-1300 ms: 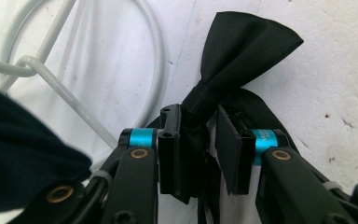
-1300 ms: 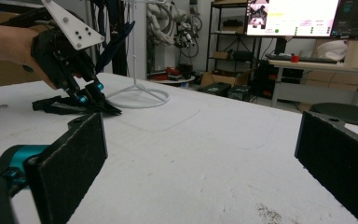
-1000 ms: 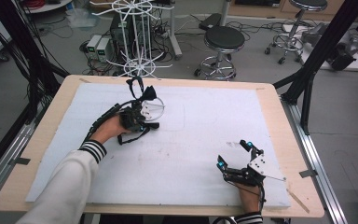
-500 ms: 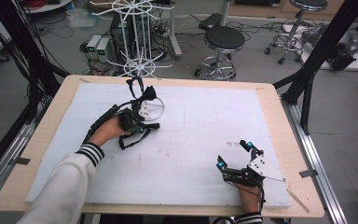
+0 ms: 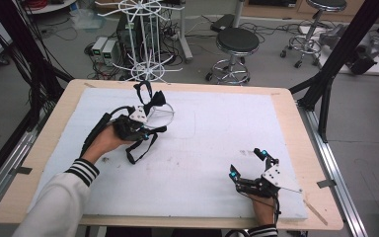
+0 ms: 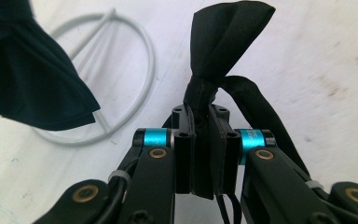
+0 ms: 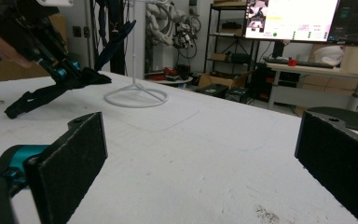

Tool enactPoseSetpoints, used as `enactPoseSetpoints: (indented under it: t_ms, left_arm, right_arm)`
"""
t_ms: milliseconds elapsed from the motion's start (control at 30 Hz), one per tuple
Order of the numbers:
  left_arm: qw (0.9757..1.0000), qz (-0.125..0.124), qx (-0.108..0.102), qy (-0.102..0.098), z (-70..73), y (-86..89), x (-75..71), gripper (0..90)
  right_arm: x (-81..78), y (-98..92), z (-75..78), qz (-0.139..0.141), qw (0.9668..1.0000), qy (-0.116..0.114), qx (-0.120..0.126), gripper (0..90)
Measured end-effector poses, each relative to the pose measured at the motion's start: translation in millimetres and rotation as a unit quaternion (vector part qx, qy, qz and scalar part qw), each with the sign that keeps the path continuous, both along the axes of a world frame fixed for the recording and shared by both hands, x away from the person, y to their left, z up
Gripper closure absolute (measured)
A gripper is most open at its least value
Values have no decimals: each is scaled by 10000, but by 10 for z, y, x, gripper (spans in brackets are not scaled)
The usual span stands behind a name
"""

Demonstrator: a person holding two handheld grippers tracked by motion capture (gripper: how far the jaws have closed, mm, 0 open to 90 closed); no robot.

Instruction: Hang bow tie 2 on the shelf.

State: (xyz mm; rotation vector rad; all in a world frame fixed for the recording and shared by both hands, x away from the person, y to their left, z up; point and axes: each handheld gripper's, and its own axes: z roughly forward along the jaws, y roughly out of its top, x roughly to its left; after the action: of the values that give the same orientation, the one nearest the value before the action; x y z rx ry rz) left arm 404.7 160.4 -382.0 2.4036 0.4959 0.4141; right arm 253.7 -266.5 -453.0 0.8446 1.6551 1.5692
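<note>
Even bright indoor light, soft shadows; gripper views blurred close up.

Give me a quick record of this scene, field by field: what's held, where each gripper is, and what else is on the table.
held item: black bow tie, pinched at its knot
left gripper: shut on the bow tie, far left part of the table, beside the stand
bow tie strap: hangs down from the gripper onto the mat
right gripper: open, nothing between its fingers, near right edge of the mat
stand: white wire ring base on the mat, just beyond the left gripper
surface: white mat on a wooden table
</note>
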Motion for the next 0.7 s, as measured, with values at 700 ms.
enactPoseSetpoints:
  t_ms: [700]
  left_arm:
    - [9862, 437, -1539, -434, 335, 554, -329, 809]
  right_arm:
    - [-6, 1, -3, -12, 10000, -36, -18, 15]
